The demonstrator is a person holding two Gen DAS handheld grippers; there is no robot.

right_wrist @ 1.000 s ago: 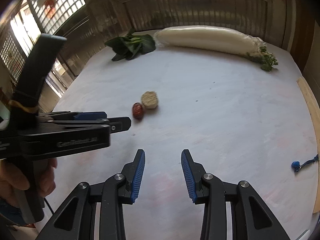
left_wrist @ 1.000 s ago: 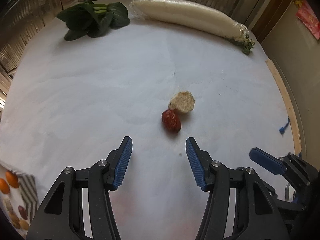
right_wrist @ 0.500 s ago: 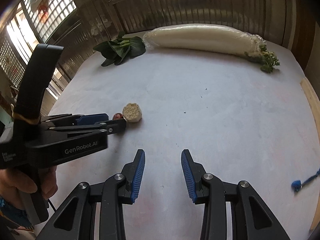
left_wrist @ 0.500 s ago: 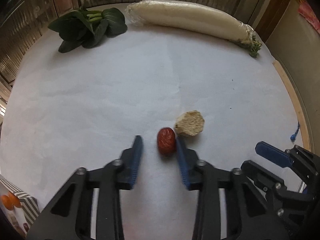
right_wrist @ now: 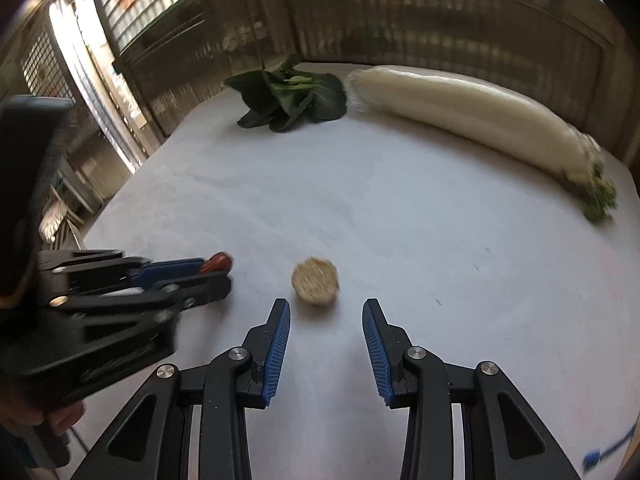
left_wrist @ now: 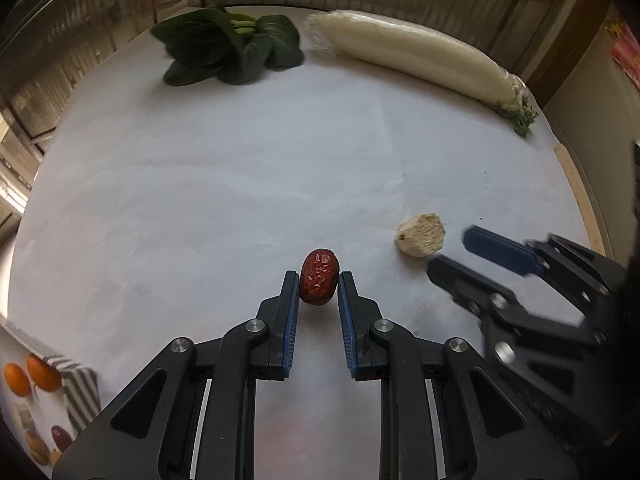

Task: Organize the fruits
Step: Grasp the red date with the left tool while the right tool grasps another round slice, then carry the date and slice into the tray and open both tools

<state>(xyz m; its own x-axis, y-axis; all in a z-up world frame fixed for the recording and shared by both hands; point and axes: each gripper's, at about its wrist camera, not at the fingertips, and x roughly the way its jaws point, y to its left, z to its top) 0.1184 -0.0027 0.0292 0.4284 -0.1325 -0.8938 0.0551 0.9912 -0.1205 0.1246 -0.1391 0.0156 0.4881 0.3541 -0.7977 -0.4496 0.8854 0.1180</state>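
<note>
Left tongs, black with blue-ribbed pads, low centre of the left wrist view, clamped on a wrinkled dark red jujube at the fingertips. Right tongs, same build, bottom centre of the right wrist view, jaws spread wide, gripping nothing.

a wrinkled dark red date is seen against the white table cover. blue pads are set on black gripper arms. the cut chunk is pale tan, the radish creamy white, the leafy greens dark green.
</note>
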